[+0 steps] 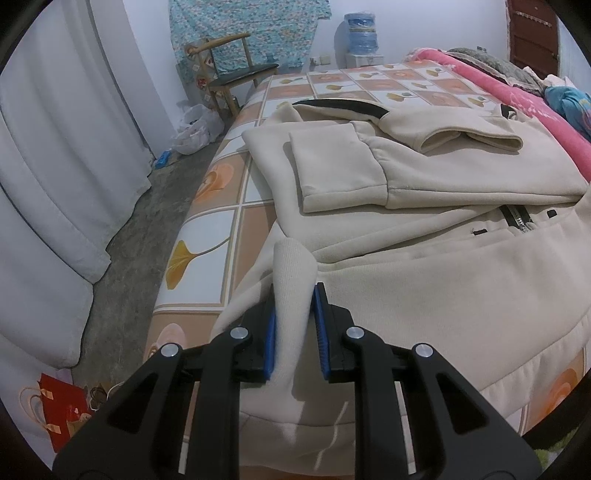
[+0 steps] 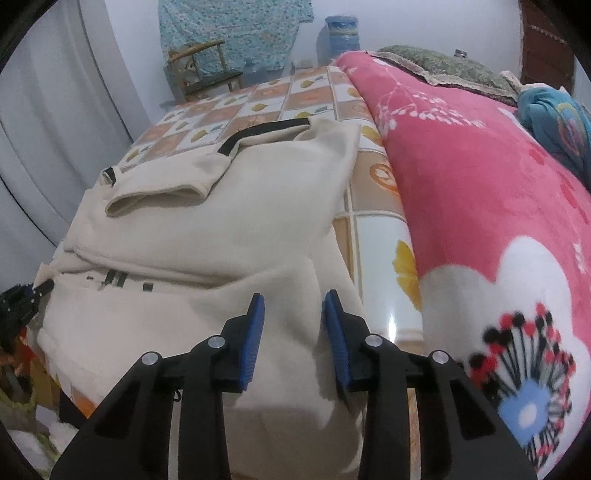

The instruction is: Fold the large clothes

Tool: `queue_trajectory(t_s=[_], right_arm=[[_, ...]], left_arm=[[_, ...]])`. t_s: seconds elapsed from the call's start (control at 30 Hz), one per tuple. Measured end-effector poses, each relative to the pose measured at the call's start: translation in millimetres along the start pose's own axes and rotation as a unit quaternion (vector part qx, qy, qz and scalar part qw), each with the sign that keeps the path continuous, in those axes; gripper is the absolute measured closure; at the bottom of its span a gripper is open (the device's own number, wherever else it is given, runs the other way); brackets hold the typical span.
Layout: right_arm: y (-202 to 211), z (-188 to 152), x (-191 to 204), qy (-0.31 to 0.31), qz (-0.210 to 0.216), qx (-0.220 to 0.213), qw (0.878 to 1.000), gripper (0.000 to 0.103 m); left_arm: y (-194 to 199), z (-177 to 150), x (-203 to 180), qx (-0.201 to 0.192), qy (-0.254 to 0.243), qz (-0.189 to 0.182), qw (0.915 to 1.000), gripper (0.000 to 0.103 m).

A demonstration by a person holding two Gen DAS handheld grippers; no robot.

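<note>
A large cream hoodie [image 1: 443, 266] lies on the bed, both sleeves folded across its middle, a zip and black trim showing. My left gripper [image 1: 294, 295] is shut on a pinched-up fold of the hoodie's near left edge. In the right wrist view the hoodie [image 2: 207, 229] fills the centre. My right gripper [image 2: 293, 304] stands with its jaws apart around a raised fold of the hoodie's near right edge; whether the blue pads [image 2: 255, 332] press the cloth is unclear. The left gripper [image 2: 40, 286] shows at that view's far left, pinching cloth.
The bed has a tile-patterned sheet [image 1: 210, 251]. A pink flowered blanket [image 2: 480, 221] lies along its right side. A wooden chair [image 1: 236, 77] and a water bottle [image 1: 360, 33] stand by the far wall. White curtains [image 1: 55, 166] hang at left.
</note>
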State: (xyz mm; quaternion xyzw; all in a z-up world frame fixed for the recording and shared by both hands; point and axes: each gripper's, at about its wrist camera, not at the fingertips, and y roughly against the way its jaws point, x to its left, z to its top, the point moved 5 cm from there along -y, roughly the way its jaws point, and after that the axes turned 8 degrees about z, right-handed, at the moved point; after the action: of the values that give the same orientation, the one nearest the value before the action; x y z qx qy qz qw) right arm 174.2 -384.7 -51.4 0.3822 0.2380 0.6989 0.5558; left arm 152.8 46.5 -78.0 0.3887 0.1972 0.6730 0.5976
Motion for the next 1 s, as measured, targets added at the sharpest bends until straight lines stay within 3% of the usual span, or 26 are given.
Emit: queue_trajectory(t_s=[0.2,0.5,0.57,0.77,1.0], right_arm=[[-10.3,-0.9,1.8,0.018,0.024,0.035,0.999,0.058],[1.3,-14.0,6.0,0.058,0.009,0.069,0.996,0.058],[-4.1,-11.6,9.5,0.067,-0.009,0.065,0.996,0.061],[-4.3,-7.9,21.8,0.102,-0.06,0.046,0.992,0.087],[-5.6,-10.8,29.2,0.133,-0.102,0.039,0.985,0.089]], left_arm=[[0.1,-0.1,0.1,0.0,0.001,0.0,1.0,0.085],[0.0,-0.5,0.6,0.0,0.002,-0.002,1.0,0.085],[-0.1,-0.7,0.5,0.0,0.003,-0.002,1.0,0.085],[-0.5,-0.6,1.5,0.001,0.002,-0.002,1.0,0.085],[-2.1,-0.9,2.6,0.001,-0.001,0.005,1.0,0.085]])
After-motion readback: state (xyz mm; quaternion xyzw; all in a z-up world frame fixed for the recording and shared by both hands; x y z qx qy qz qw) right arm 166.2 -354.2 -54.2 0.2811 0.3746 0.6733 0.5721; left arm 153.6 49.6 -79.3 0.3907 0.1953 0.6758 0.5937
